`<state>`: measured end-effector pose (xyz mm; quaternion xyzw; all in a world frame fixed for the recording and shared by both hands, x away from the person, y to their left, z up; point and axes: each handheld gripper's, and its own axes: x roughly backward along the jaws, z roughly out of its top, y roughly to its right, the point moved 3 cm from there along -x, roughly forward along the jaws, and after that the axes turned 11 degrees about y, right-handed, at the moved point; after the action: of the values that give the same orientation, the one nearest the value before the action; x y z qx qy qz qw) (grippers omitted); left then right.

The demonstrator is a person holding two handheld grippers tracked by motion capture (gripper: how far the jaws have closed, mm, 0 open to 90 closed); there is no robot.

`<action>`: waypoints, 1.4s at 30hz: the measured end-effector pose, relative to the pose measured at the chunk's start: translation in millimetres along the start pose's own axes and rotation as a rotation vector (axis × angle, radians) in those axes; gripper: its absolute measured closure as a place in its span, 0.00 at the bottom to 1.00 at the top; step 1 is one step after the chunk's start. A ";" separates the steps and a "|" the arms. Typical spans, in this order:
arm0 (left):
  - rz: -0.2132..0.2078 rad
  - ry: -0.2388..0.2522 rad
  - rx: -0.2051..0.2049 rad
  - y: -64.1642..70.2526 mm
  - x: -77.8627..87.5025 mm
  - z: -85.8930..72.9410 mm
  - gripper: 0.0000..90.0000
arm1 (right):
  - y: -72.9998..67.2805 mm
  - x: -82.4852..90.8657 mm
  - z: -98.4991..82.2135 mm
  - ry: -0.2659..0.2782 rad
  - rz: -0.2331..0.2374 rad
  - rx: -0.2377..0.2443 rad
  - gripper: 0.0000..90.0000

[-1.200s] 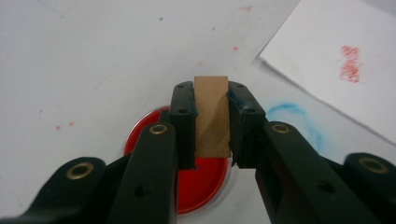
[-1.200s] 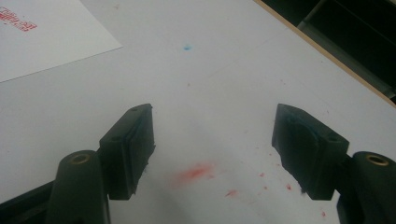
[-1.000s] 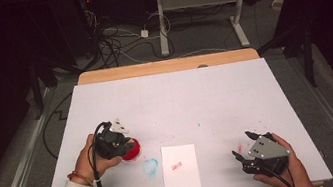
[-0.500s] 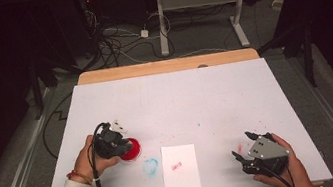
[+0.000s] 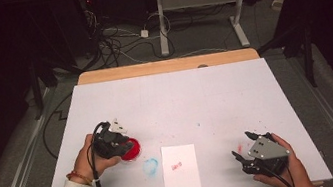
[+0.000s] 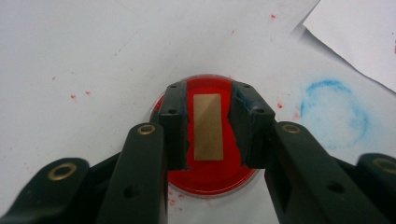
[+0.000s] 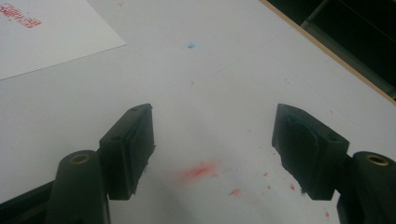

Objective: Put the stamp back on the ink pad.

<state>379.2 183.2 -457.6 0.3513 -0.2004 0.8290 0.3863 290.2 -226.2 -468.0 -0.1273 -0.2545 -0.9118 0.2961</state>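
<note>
Red ink pad (image 6: pixel 208 163), round, in a shallow clear-rimmed dish, sits on the white table sheet (image 5: pixel 181 101) near the person's left side. Glossy, wet-looking surface. Left gripper (image 6: pixel 208 126) is directly over it, matte black jaws closed onto a small rectangular block (image 6: pixel 208 126): flat tan face, wood or card texture, upright between the pads, narrow edges touching both. Whether the block's underside touches the ink cannot be told. In the high view the left hand (image 5: pixel 89 159) wraps the gripper body, and the red disc (image 5: pixel 130 149) shows just beyond it.

Just beside the pad: a faint blue ring stain (image 6: pixel 334 114), circular, smudged. Scattered red specks on the sheet around the dish.

White paper sheet (image 5: pixel 180 169), rectangular, flat, lies between the two hands; a small red stamped mark (image 5: pixel 176 165) near its centre.

Right gripper (image 7: pixel 212 149) held low near the table's right front edge, jaws spread wide, nothing between them. Red smear (image 7: pixel 201 170) on the sheet under the gap. Grey triangular plate (image 5: pixel 264 148) on top.

Bare wooden strip (image 5: pixel 165 66) along the table's far edge.
</note>
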 end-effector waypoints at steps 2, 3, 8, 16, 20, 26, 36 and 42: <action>-0.001 0.013 -0.011 0.7 1.5 1.0 0.72 | -0.1 0.0 0.0 -0.001 0.000 0.000 0.33; 0.007 0.022 -0.016 1.3 2.2 1.7 0.71 | -0.2 0.1 0.0 -0.002 0.000 0.000 0.33; 0.013 0.067 -0.037 5.2 6.2 5.7 0.69 | 0.4 0.2 -0.1 0.001 -0.001 0.000 0.33; 0.022 0.194 -0.108 16.4 14.0 13.6 0.57 | 0.2 0.4 0.2 0.001 -0.002 0.001 0.33; 0.054 0.235 -0.123 22.1 15.5 17.0 0.47 | 0.0 0.3 0.4 0.002 0.000 0.000 0.33; 0.102 0.292 -0.148 30.1 13.8 21.2 0.31 | 0.0 0.8 0.9 0.006 0.000 -0.001 0.33; 0.125 0.436 -0.181 42.7 14.1 24.7 0.20 | 0.2 2.4 2.8 0.026 -0.001 -0.007 0.33; 0.142 0.501 -0.188 42.8 24.2 24.3 0.19 | 1.6 5.0 4.8 0.048 -0.013 -0.014 0.33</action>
<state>345.2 154.1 -426.0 0.0831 -0.1985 0.8927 0.3958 287.6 -227.2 -461.5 -0.1057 -0.2418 -0.9182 0.2955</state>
